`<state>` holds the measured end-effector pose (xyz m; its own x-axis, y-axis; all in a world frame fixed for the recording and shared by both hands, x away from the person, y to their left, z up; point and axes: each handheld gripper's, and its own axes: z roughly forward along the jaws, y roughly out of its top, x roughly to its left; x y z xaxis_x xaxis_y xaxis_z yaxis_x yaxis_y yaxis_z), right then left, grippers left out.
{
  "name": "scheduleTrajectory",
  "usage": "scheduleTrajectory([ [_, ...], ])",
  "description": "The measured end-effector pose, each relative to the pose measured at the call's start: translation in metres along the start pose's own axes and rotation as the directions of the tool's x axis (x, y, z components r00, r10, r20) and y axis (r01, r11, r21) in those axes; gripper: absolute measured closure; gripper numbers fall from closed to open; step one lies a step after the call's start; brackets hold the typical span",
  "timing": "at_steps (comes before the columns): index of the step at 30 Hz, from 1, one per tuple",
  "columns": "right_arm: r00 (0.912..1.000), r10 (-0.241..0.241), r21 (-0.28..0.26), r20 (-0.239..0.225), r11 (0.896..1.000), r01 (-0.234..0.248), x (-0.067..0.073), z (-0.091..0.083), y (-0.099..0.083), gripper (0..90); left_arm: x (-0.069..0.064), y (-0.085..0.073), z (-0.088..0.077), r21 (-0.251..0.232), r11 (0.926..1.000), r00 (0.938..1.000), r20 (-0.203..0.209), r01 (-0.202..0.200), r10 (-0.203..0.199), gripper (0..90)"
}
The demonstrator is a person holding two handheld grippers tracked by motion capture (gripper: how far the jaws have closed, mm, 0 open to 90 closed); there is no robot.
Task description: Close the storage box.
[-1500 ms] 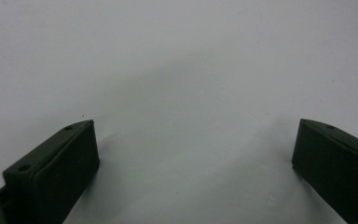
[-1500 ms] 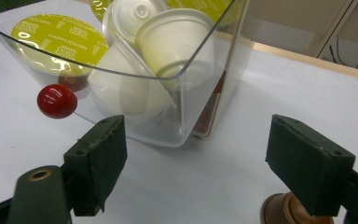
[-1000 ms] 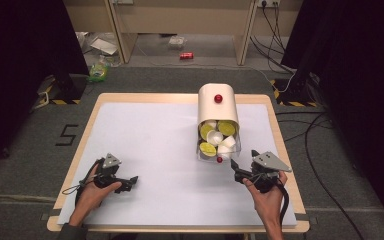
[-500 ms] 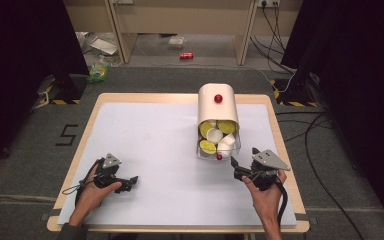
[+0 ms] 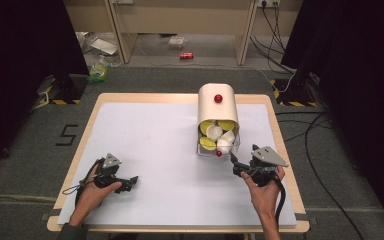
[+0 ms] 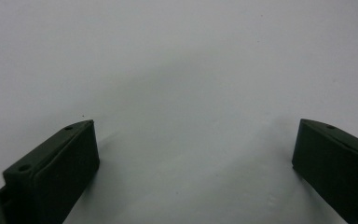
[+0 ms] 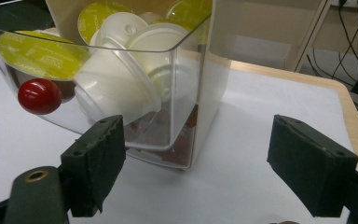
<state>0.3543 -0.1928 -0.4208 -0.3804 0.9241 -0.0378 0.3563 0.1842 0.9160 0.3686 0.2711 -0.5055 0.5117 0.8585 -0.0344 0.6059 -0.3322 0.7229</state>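
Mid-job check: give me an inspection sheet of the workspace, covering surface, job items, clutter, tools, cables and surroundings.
Surface: white mat on a wooden table.
Job's things: capsule dispenser, clear drawer pulled out, holding yellow-lidded white capsules; red knob on its front.
Clutter: nothing seen on the mat.
Grippers: left tool open, low over bare mat; right tool open, its jaws just widened, beside the drawer, nothing between them.
Cables: one trails from each tool; more on the floor at right.
Surroundings: litter and a red can on the floor beyond.

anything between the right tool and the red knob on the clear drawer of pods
Nothing visible: the right tool, jaws open, faces the clear plastic drawer, and its round red knob sits just beyond the left-hand jaw with only bare white table between.
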Motion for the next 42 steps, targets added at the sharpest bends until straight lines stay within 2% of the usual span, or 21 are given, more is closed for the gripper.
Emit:
scheduleTrajectory([
  [2,0.9999,0.010,-0.001,0.001,1.000,-0.010,0.000,0.001,0.000,19.4,0.000,0.000,0.000,0.000,1.0000,1.0000,0.000,0.000,0.000,0.0],
  [19,0.9996,-0.001,0.002,0.030,1.000,0.001,-0.002,0.017,0.006,18.8,0.000,0.000,0.000,0.000,1.0000,1.0000,0.000,0.000,0.000,0.0],
  [42,0.9978,0.013,-0.005,0.065,1.000,-0.013,-0.005,0.036,0.013,19.1,0.000,0.000,0.000,0.000,1.0000,1.0000,0.000,0.000,0.000,0.0],
])
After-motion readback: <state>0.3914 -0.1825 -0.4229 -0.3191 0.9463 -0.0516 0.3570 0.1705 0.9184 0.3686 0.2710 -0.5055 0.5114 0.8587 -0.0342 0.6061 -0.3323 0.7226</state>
